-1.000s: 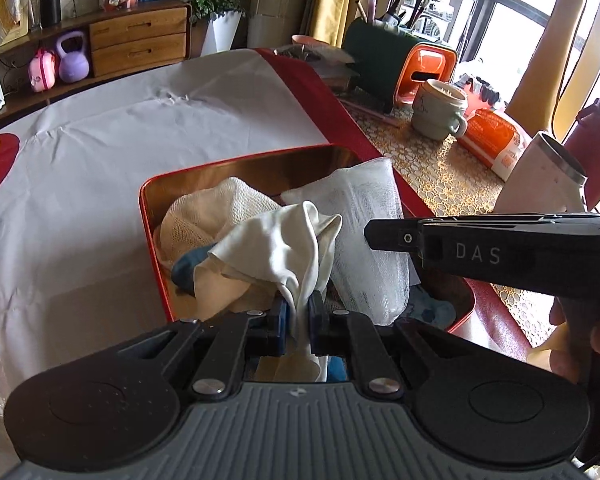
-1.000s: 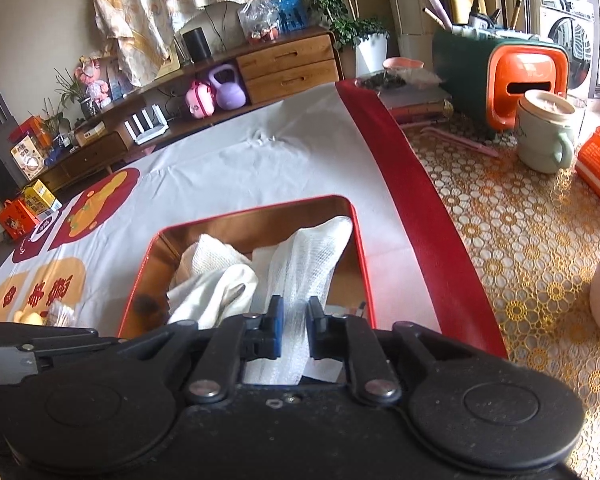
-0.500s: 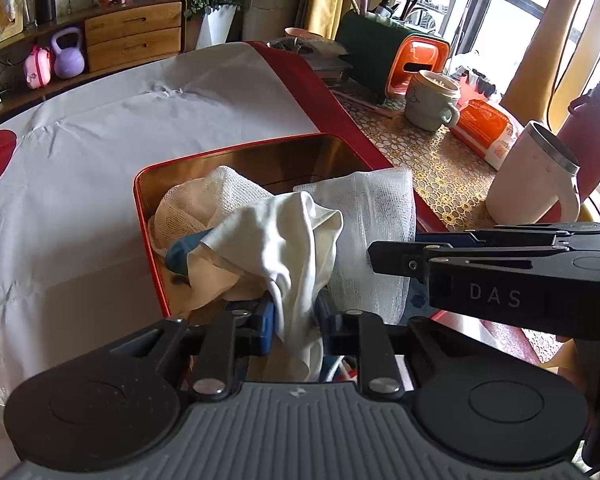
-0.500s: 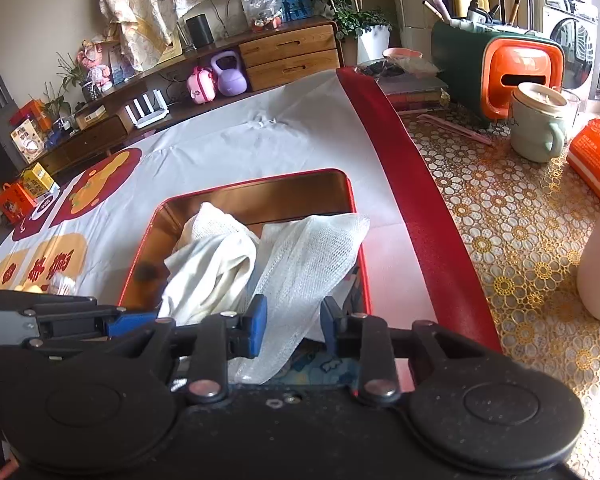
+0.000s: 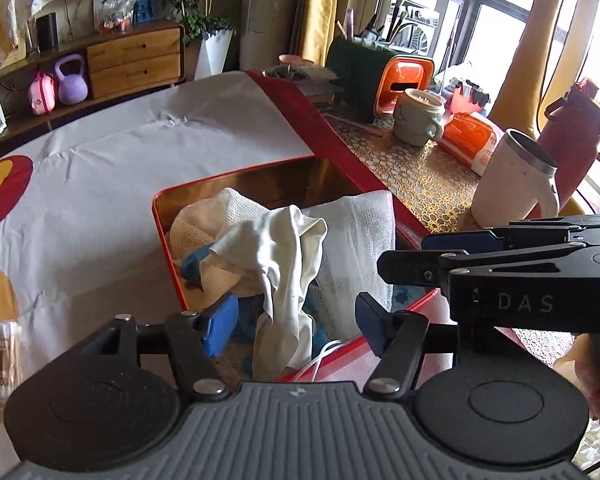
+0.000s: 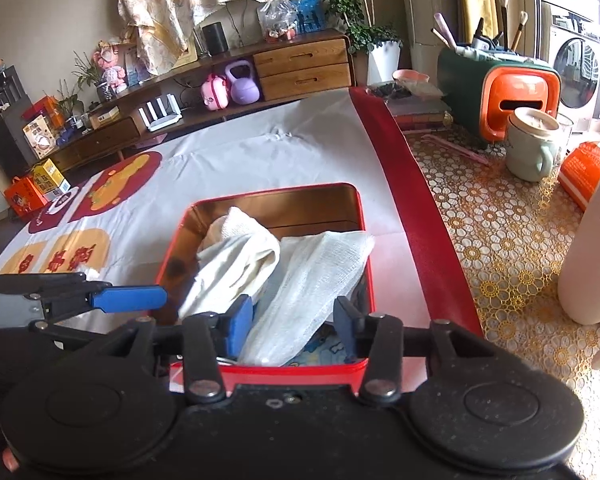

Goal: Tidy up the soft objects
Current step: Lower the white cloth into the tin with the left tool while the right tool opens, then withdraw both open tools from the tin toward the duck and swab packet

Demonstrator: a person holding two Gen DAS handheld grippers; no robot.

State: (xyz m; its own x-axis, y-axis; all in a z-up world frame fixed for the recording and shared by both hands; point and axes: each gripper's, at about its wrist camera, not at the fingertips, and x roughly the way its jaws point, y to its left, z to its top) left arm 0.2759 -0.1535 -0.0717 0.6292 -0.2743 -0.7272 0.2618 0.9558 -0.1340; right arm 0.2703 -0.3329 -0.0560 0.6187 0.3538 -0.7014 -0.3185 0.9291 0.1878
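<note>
On the white table cover (image 6: pixel 260 152), a red tin (image 6: pixel 364 216) with a golden inside held the soft things. Both grippers stood at the tin's near edge with their jaws spread wide, neither gripping anything. Between the fingers of the left gripper (image 5: pixel 296 320) a cream cloth (image 5: pixel 284 256) hung loose, touching neither pad clearly. A white gauze cloth (image 6: pixel 320 276) lay slanted in the right part of the tin, its lower end between the fingers of the right gripper (image 6: pixel 294 320) but free of them. Behind the cream cloth sat a rolled mesh cloth (image 5: pixel 204 220), and a blue item (image 5: pixel 192 264) showed beneath it. To the right, on the yellow patterned mat (image 6: pixel 500 240), stood 2 mugs: a pale green mug (image 6: pixel 528 148) and a white mug (image 5: pixel 516 180). A pack of cotton swabs (image 5: pixel 0 356) lay left of the tin.
</note>
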